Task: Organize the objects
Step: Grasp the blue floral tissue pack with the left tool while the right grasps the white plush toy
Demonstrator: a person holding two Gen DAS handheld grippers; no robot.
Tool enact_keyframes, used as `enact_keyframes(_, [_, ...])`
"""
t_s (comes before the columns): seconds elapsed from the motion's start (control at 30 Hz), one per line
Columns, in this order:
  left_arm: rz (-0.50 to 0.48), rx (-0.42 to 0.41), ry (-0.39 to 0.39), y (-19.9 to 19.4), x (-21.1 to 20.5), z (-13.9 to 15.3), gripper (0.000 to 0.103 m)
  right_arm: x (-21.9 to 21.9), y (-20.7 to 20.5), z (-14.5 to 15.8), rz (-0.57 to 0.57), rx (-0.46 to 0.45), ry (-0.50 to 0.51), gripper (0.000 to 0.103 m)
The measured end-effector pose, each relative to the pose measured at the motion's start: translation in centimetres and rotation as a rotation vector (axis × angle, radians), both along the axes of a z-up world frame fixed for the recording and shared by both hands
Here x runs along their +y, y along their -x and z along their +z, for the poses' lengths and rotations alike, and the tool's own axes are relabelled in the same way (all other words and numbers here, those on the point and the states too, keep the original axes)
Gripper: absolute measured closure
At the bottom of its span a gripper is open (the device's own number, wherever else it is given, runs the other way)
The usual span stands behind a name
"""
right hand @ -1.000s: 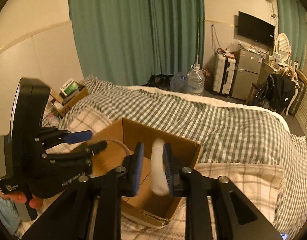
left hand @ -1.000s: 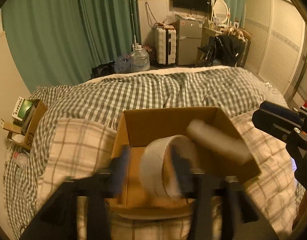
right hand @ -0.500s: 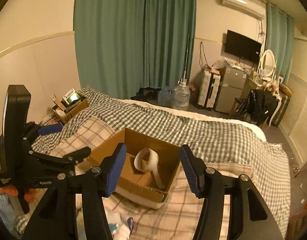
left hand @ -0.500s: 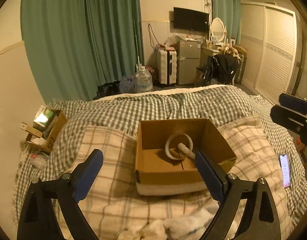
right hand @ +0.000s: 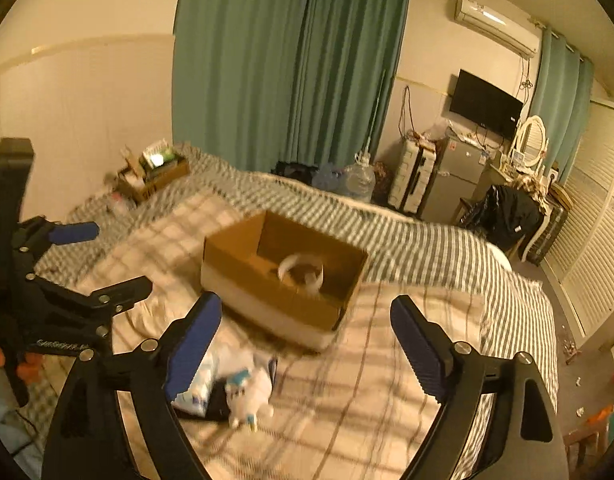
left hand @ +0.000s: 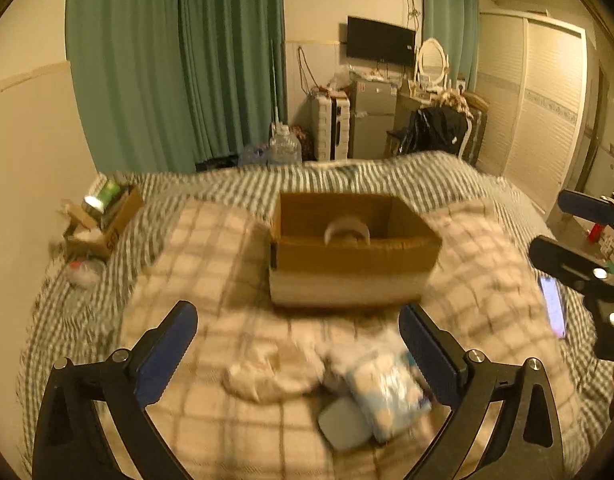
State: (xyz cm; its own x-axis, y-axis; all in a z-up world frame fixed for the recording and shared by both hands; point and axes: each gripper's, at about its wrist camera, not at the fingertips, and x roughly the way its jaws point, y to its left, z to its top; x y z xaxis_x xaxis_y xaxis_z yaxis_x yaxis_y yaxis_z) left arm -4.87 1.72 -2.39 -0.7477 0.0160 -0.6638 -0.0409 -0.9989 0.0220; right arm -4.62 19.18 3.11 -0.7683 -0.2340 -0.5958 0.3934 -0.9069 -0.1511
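Note:
An open cardboard box (left hand: 355, 250) sits on the checked blanket of the bed; it also shows in the right wrist view (right hand: 283, 276). A white tape ring (left hand: 347, 232) lies inside it, seen too in the right wrist view (right hand: 301, 270). My left gripper (left hand: 299, 354) is open and empty, pulled back over a loose pile: a white cloth (left hand: 273, 372), a pale blue tissue pack (left hand: 387, 388) and a grey flat case (left hand: 345, 424). My right gripper (right hand: 307, 344) is open and empty, near the box's front, with the pile (right hand: 227, 388) at its lower left.
A phone (left hand: 553, 306) lies on the blanket at the right. A second small cardboard box of clutter (left hand: 103, 216) stands at the bed's left edge by the wall. Curtains, water jugs, suitcase and fridge stand beyond the bed.
Both grippers let go of the tape ring and the white roll into the box, opened wide and drew back and up. The pile in front of the box came into view.

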Motion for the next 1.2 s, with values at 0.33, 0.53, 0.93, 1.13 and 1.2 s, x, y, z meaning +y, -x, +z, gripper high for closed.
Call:
enact_keyframes(0.33, [0.043, -0.189, -0.03, -1.3, -0.1, -8.2, 0.0, -0.2, 1.8, -10.2, -0.017, -0.215, -0.023, 0.017])
enact_keyframes(0.53, [0.035, -0.172, -0.014, -1.3, 0.4, -7.8, 0.0, -0.3, 3.7, -13.5, -0.009, -0.346, 0.016, 0.024])
enact_keyframes(0.93, [-0.016, -0.165, 0.007, -0.2, 3.1, -7.0, 0.0, 0.8, 2.6, -13.0, 0.049, -0.357, 0.095, 0.06])
enact_keyframes(1.13, [-0.089, -0.197, 0.031, 1.2, 6.6, -8.3, 0.0, 3.4, 1.8, -10.4, -0.067, -0.217, 0.017, 0.06])
enact_keyframes(1.2, [-0.114, -0.218, 0.066, 1.6, 7.8, -9.3, 0.001, 4.2, 1.9, -10.2, -0.076, -0.218, 0.034, 0.06])
